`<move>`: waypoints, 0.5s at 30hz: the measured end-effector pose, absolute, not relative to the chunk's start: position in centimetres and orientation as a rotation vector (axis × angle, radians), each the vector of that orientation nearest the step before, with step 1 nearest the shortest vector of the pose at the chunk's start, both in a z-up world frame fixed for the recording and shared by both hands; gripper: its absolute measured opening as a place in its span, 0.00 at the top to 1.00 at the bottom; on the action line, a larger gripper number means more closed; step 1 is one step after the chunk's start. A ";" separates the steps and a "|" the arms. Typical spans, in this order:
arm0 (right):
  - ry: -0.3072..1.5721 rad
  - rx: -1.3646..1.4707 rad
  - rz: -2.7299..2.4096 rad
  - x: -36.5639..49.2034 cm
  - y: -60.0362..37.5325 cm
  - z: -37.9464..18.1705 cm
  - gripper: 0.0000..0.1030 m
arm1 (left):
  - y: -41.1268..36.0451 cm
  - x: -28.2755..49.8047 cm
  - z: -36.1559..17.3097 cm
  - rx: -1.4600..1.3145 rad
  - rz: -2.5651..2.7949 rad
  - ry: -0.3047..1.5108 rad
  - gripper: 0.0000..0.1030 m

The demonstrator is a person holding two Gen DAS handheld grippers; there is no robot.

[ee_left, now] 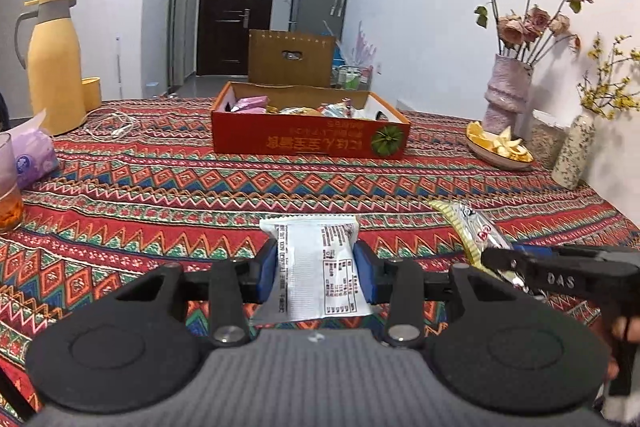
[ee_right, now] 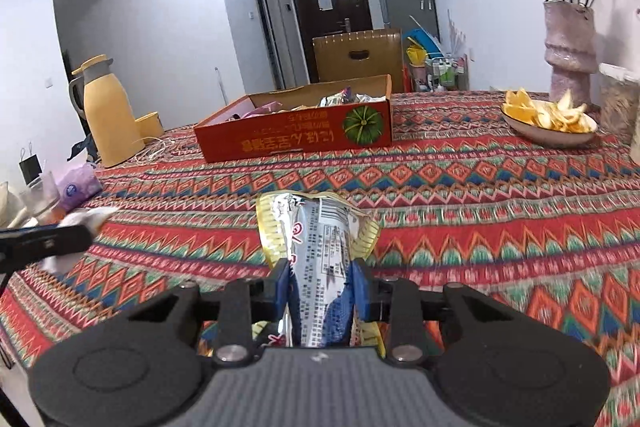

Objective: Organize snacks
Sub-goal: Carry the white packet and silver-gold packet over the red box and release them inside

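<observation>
Two tongs grip snacks between their pads: left tongs (ee_left: 316, 267) a white packet (ee_left: 316, 263), right tongs (ee_right: 322, 291) a silver-yellow packet (ee_right: 320, 251)

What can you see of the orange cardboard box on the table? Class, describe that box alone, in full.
The orange cardboard box is a shallow, open-topped tray of printed card with a plain brown inside. Its near wall carries yellow characters, upside down from here, and a green pumpkin picture near its right end. It sits flat on the patterned tablecloth, toward the far side. Several wrapped snacks already lie inside it. Neither gripper touches it.
</observation>
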State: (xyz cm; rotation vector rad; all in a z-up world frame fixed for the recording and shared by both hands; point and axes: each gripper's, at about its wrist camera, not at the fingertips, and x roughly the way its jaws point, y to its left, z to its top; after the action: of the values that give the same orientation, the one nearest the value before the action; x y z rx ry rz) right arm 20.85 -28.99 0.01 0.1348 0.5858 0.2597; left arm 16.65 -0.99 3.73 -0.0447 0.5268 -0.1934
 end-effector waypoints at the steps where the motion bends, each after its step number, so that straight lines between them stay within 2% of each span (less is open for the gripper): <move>1: 0.582 0.125 0.256 20.4 -28.8 0.1 0.69 | -1.1 16.7 3.6 -0.043 -0.199 0.529 0.60; 9: 0.572 0.098 0.259 21.2 -28.2 1.1 0.69 | -1.3 18.6 3.7 -0.046 -0.207 0.545 0.60; 15: 0.514 0.146 0.314 26.1 -29.5 4.1 0.69 | -0.1 24.8 7.9 -0.056 -0.291 0.534 0.60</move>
State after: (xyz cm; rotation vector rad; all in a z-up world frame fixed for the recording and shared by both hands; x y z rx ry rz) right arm 26.12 -29.53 4.11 0.1463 0.5144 0.3141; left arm 24.79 -0.13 7.91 -0.0563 0.5341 -0.2914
